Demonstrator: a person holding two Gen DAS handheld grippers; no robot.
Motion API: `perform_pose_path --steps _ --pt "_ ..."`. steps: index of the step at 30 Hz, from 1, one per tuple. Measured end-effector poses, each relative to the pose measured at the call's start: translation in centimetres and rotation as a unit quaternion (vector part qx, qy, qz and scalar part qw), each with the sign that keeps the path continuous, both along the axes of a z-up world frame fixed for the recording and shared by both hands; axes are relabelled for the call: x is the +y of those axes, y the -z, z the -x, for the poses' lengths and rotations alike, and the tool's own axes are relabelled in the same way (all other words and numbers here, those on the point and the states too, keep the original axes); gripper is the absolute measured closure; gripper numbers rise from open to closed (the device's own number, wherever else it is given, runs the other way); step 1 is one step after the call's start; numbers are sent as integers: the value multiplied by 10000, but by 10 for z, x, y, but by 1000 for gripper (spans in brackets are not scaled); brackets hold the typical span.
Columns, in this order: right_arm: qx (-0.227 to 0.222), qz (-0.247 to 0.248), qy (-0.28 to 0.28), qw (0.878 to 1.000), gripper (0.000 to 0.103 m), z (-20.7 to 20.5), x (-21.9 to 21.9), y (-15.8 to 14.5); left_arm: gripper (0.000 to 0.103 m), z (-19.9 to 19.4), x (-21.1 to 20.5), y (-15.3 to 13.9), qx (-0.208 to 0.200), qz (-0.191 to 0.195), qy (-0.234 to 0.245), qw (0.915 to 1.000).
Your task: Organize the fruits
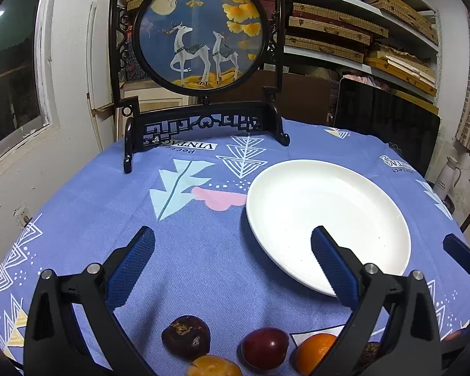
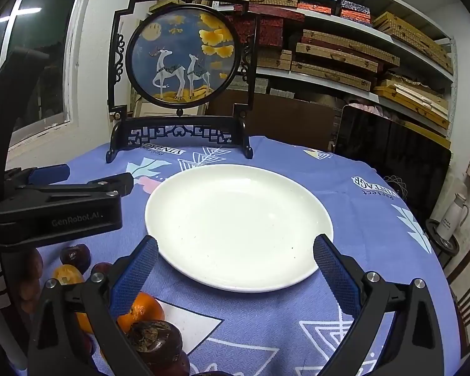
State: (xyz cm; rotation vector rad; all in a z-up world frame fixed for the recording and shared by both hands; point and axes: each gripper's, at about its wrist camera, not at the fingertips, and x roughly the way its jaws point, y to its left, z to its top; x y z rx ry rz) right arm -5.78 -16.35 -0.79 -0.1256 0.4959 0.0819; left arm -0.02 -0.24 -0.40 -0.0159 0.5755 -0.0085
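Observation:
A white plate (image 1: 329, 216) lies on the blue patterned tablecloth, with nothing on it; it also shows in the right wrist view (image 2: 238, 219). Near the front edge lie several fruits: a dark mangosteen (image 1: 186, 336), a red plum (image 1: 264, 346), an orange (image 1: 315, 352) and a yellow-orange fruit (image 1: 213, 366). My left gripper (image 1: 232, 250) is open and empty, above the cloth behind the fruits. My right gripper (image 2: 235, 260) is open and empty over the plate's near rim. In the right wrist view an orange (image 2: 144, 311) and a mangosteen (image 2: 155, 340) sit by its left finger.
A black framed deer screen (image 1: 200, 72) stands at the back of the table. The left gripper body (image 2: 56, 206) shows at the left of the right wrist view. Shelves of boxes (image 2: 344, 56) line the wall. A white thermos (image 2: 452, 216) stands off the table's right.

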Motion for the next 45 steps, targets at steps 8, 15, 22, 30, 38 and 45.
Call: perform_pose_path --steps 8,15,22,30,38,45 --pt "7 -6 -2 10000 3 1 -1 1 5 1 -1 0 23 -2 18 10000" --pt "21 11 0 10000 3 0 0 1 5 0 0 -1 30 8 28 10000" --pt "-26 -82 -102 9999 3 -1 -2 0 5 8 -2 -10 -211 2 197 9996" --pt "240 -326 -59 9992 3 28 -31 -10 5 52 10 -29 -544 -451 355 9969" --pt "493 -139 -55 9987 3 96 -75 -13 5 117 39 -18 -94 -592 806 9949" --pt "1167 383 -204 9922 3 129 -100 11 5 149 43 11 526 -677 1292 9879"
